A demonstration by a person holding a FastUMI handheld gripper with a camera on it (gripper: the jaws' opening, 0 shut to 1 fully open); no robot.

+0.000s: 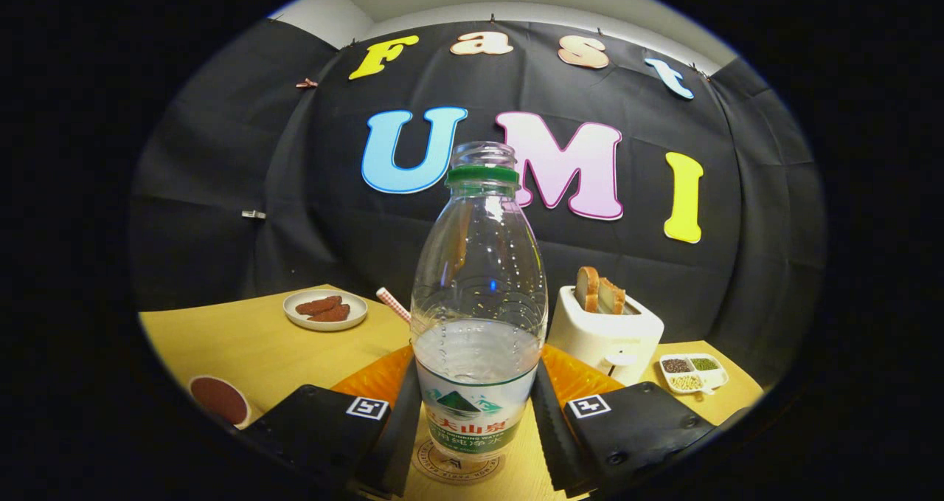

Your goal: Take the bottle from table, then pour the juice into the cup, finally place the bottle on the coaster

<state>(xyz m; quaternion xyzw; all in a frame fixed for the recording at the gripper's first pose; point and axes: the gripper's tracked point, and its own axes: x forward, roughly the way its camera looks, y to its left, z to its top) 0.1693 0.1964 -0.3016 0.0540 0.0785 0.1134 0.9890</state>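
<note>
Bottle stands upright between the claw's fingers, its long axis vertical, base over the coaster; the fingers flank it closely, contact unclear.

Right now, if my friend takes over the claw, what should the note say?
Claw: a finger sits close on each side of the bottle; I cannot tell if they press it.
Bottle: upright, cap off, about a third full, standing on the coaster between the fingers.
Cup: on the table beside the left finger, dark inside.
Done: the bottle seems to be set on the coaster; the pour can't be confirmed.
Left: probably open the claw and back away.
</note>
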